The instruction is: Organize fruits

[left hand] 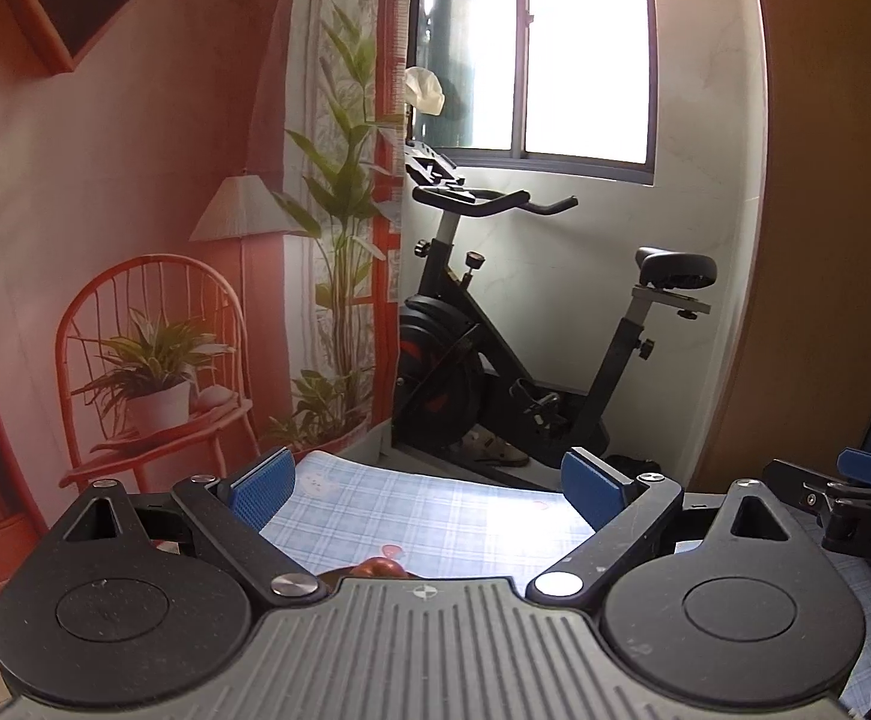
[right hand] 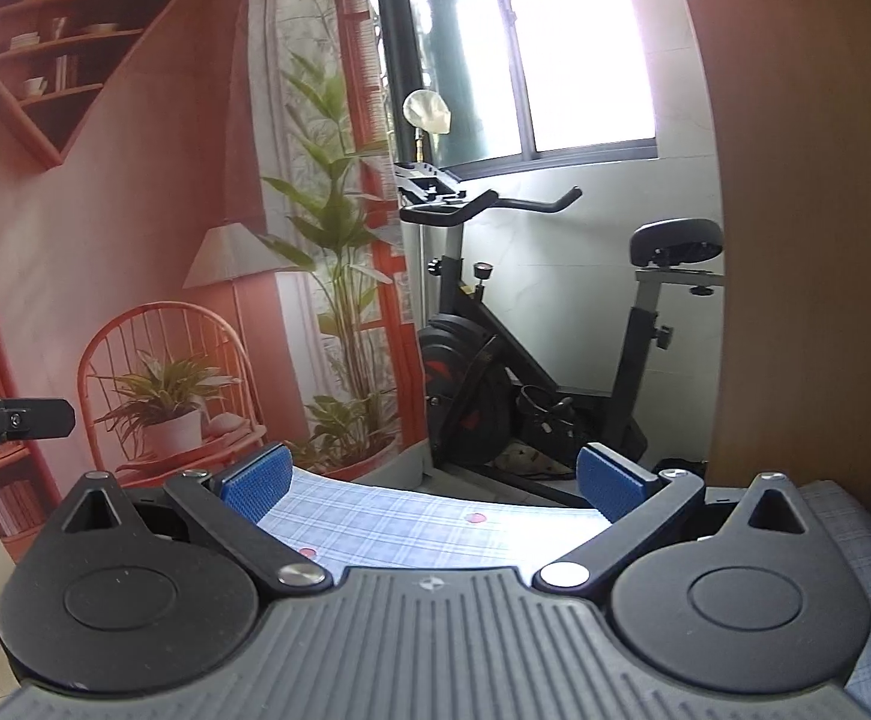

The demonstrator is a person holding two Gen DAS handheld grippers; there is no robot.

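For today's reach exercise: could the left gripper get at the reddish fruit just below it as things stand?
Probably yes. The left gripper is open and empty, with bare checked tablecloth ahead; the reddish fruit sits close under its body, so it would need to tilt down.

This is a room in a home. Straight ahead of the tool an exercise bike (left hand: 495,324) stands on the floor under a window (left hand: 555,48), and ahead to the left hangs a printed backdrop (left hand: 135,210) picturing a chair, a lamp and potted plants. Just below and in front of the tool lies a table covered in a blue checked cloth (right hand: 411,528), with a wooden panel (right hand: 795,210) off to the right
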